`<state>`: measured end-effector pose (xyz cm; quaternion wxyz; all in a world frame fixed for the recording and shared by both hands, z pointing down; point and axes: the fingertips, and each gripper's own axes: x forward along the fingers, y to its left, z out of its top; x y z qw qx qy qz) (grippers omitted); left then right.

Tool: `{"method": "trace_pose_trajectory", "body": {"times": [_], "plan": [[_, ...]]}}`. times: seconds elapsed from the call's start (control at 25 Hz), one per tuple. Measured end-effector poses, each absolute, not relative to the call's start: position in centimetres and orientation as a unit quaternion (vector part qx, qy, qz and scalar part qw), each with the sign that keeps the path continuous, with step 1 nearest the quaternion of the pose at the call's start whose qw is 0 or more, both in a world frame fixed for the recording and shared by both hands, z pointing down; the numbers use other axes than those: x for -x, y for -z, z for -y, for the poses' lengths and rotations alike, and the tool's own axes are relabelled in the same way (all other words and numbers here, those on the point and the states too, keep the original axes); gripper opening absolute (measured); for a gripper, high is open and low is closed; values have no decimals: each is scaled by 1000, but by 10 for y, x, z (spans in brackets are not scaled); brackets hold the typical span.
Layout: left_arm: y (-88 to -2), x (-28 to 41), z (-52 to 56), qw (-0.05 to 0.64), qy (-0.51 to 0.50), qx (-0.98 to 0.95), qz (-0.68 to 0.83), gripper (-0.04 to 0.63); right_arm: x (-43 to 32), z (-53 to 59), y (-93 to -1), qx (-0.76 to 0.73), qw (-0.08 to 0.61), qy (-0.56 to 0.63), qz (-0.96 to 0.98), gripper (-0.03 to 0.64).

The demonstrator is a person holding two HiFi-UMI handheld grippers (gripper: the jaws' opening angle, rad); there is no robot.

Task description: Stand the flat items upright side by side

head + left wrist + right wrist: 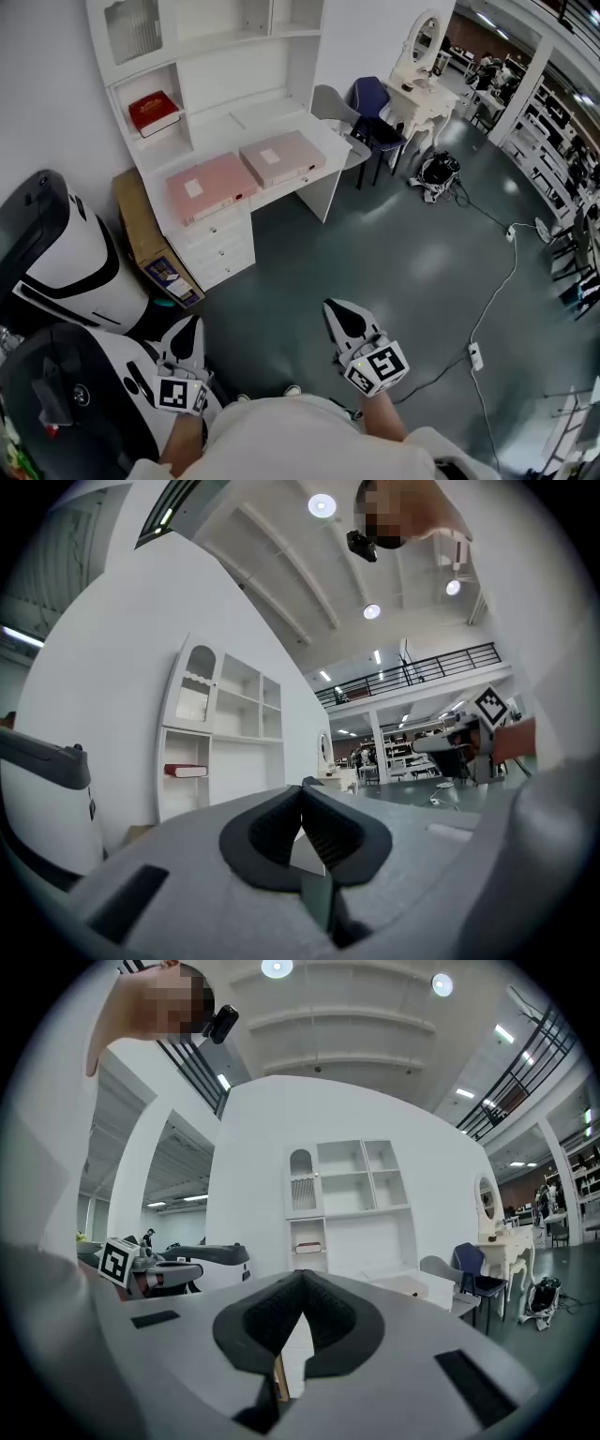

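Two flat pink boxes lie side by side on the white desk [314, 169]: one [210, 186] at the left, the other [281, 157] at the right. A red book [153, 112] lies flat in a shelf cubby above them, also seen as a red book [186, 772] in the left gripper view. My left gripper [190, 330] and right gripper [339, 314] hang low near my body, well short of the desk. Both have their jaws shut with nothing between them, tips meeting in the left gripper [303, 784] and right gripper [301, 1276] views.
A white shelf unit [216, 37] rises over the desk, with drawers [223, 246] below. A cardboard box [150, 236] leans at the desk's left beside a white-and-black machine [56, 253]. A grey chair [333, 105], blue chair [375, 117], vanity [417, 89] and floor cables [487, 309] stand to the right.
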<state>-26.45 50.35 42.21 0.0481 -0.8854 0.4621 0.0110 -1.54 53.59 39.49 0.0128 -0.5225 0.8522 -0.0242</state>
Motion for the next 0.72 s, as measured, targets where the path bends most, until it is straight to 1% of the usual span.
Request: {"method": "trace_pose_trajectory", "body": {"times": [0.2, 0.32, 0.36, 0.48, 0.6, 0.64, 0.68, 0.72], "plan": [[-422, 267, -503, 48, -8, 876, -479, 15, 13, -539, -389, 493, 67, 45, -866, 0], [-414, 272, -500, 58, -8, 863, -501, 25, 5, -541, -390, 489, 73, 51, -868, 0], [-411, 275, -498, 60, -10, 859, -508, 58, 2, -542, -391, 488, 72, 52, -868, 0], [-404, 278, -492, 73, -11, 850, -521, 205, -6, -545, -396, 486, 70, 56, -869, 2], [-400, 276, -486, 79, -12, 842, -534, 282, -19, -547, -400, 488, 72, 65, -868, 2], [-400, 276, -483, 79, -10, 837, -541, 337, -24, -548, -402, 489, 73, 68, -866, 2], [-401, 275, -480, 77, -8, 833, -548, 419, -30, -550, -405, 491, 74, 72, -865, 2], [-404, 272, -477, 75, -3, 830, -553, 467, -36, -551, -409, 493, 75, 76, -863, 2]]}}
